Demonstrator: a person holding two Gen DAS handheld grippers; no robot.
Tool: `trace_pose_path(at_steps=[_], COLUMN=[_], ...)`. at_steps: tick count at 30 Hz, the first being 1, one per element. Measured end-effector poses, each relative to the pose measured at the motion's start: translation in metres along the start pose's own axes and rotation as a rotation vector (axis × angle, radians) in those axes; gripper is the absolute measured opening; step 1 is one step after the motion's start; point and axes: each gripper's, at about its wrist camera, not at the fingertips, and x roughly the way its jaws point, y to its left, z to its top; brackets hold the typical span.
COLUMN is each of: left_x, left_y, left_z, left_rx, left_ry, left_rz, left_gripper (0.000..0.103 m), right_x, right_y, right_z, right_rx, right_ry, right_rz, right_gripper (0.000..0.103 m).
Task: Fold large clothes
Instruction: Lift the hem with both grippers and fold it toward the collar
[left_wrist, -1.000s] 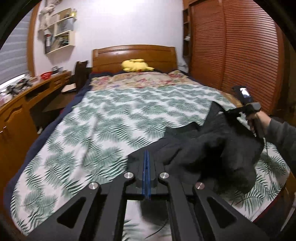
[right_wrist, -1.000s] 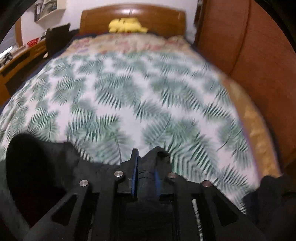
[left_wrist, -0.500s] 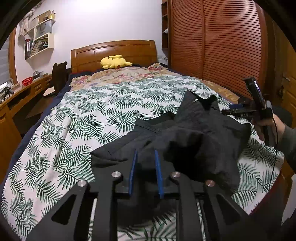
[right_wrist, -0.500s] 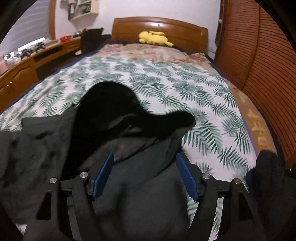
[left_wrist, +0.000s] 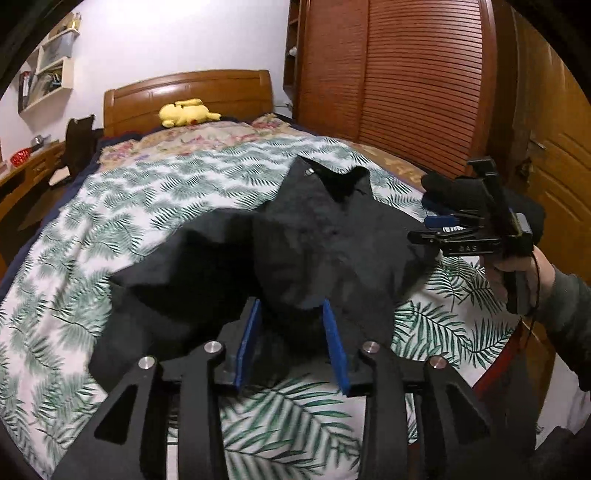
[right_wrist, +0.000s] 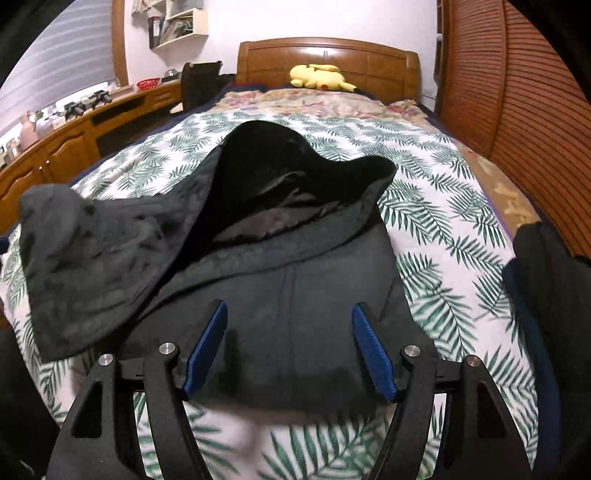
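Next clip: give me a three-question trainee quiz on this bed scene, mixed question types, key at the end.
1. True or false: the left tongs clamp the dark jacket.
2. What lies by the headboard? A) yellow plush toy B) folded towel C) laptop
3. Fill in: the jacket lies on a bedspread printed with green ____.

Key:
1. False. The pads stand apart with fabric between them, not pressed; these jaws have just been opening. The right tongs are open too.
2. A
3. Leaves

Bed (left_wrist: 92, 229) bears dark, perhaps crumpled, jacket (left_wrist: 317, 240).
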Motion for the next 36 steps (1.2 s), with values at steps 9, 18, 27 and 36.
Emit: trace_pose_path(at_steps=[9,18,27,36], left_x=[0.053,0.046,0.019,0.041], left_y=[0.0,-0.003,0.071,0.137], left_z=[-0.016,0.012,0.073,0.089], left_rx=[-0.113,-0.083,-0.148,-0.208], left_ry=[0.101,0.004,-0.151,-0.093], left_rz=[-0.046,-0.094,0.082,0.135], left_gripper=[0.035,0.007,0.004,0.012], right_x=[-0.02,-0.014,0.003,0.025], right_y=[0.006,0.011,0.013,0.017], right_z=[-0.025,-0.027,-0.008,0.022], right_rx=[0.007,0.014,-0.014,-0.036], right_ry=[-0.005,-0.011,-0.035,-0.059], right_rz=[0.041,0.075,0.078,0.075], right_gripper=[0.071,0.071,0.071,0.071])
